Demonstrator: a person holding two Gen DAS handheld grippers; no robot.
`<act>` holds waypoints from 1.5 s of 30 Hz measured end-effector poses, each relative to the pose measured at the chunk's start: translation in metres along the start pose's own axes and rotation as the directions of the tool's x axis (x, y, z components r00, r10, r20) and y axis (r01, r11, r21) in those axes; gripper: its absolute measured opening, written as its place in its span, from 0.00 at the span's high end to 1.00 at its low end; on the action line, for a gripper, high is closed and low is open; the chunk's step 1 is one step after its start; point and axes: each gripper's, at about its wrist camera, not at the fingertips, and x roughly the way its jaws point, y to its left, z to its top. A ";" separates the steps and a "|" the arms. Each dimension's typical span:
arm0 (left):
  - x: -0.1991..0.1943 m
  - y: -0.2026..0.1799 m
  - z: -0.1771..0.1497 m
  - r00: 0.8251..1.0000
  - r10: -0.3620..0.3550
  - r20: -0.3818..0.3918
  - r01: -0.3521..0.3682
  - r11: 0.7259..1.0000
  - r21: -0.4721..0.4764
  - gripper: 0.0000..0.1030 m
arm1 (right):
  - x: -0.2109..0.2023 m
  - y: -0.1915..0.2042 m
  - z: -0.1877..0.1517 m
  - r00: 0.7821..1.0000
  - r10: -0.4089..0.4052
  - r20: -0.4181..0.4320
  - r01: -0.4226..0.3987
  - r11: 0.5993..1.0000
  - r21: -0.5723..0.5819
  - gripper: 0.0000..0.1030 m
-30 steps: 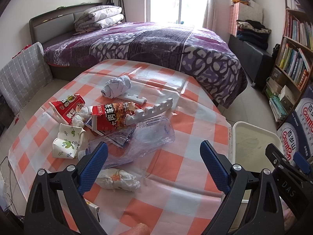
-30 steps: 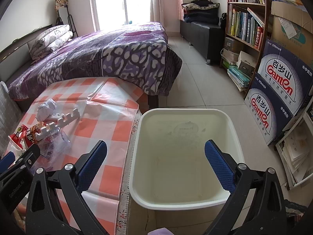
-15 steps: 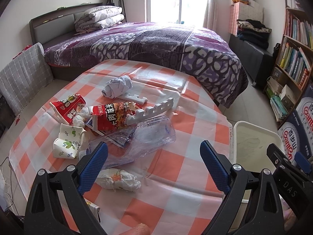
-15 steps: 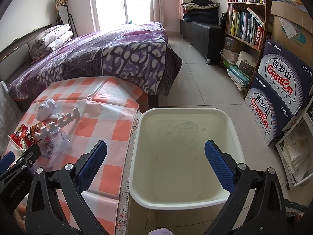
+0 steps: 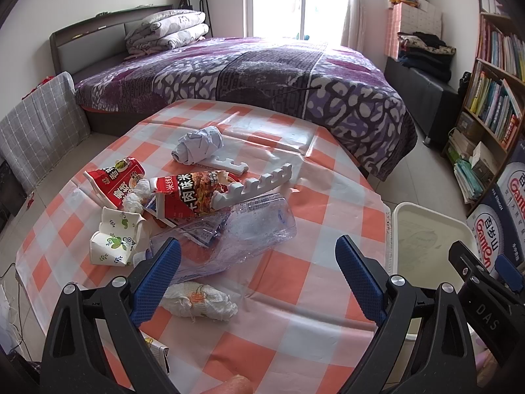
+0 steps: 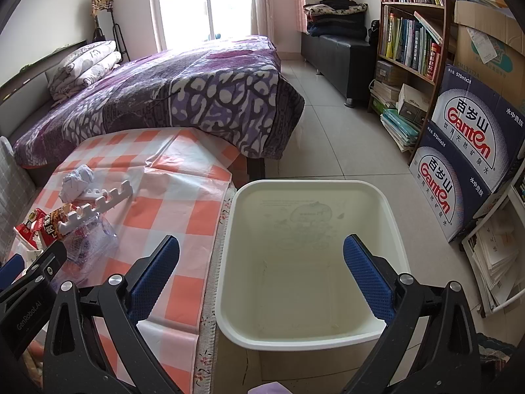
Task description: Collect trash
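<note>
Trash lies on the checked tablecloth (image 5: 295,298): a crushed clear plastic bottle (image 5: 249,226), a red snack wrapper (image 5: 190,197), a second red packet (image 5: 118,180), a crumpled paper ball (image 5: 198,144), squashed paper cups (image 5: 115,243), a wadded white wrapper (image 5: 200,302) and white comb-shaped foam strips (image 5: 252,187). My left gripper (image 5: 257,279) hangs open above the table's near edge, just short of the bottle, holding nothing. My right gripper (image 6: 261,279) stands open over the empty cream bin (image 6: 311,331) beside the table.
A bed with a purple cover (image 5: 262,75) stands behind the table. Bookshelves (image 6: 413,32) and stacked water cartons (image 6: 466,151) line the right wall. Tiled floor (image 6: 344,138) runs between bed and shelves. A grey checked chair back (image 5: 36,124) is at the left.
The left wrist view has shifted very slightly; the trash sits a touch lower and nearer. The right gripper and bin look the same.
</note>
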 end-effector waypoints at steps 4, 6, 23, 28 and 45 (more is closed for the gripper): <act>0.000 0.000 0.000 1.000 0.000 0.000 0.000 1.000 0.001 0.11 | 0.000 0.000 0.000 1.000 -0.001 -0.001 0.001 1.000 0.000 0.07; 0.000 0.001 0.000 1.000 0.001 0.000 -0.001 1.000 0.001 0.11 | 0.000 0.000 0.000 1.000 -0.001 -0.002 0.001 1.000 0.001 0.07; 0.005 0.022 0.004 0.999 0.028 -0.015 -0.028 1.000 -0.012 0.11 | 0.008 0.009 0.001 0.998 0.031 -0.056 -0.031 0.999 -0.009 0.07; 0.012 0.041 0.022 0.995 0.092 -0.049 -0.092 0.996 0.004 0.11 | 0.008 0.020 0.011 0.986 0.085 -0.142 -0.088 0.996 -0.018 0.07; 0.106 0.205 0.037 0.837 0.096 -0.539 -0.235 0.953 -0.194 0.11 | 0.052 0.085 0.030 0.892 0.243 -0.382 -0.277 0.960 -0.037 0.07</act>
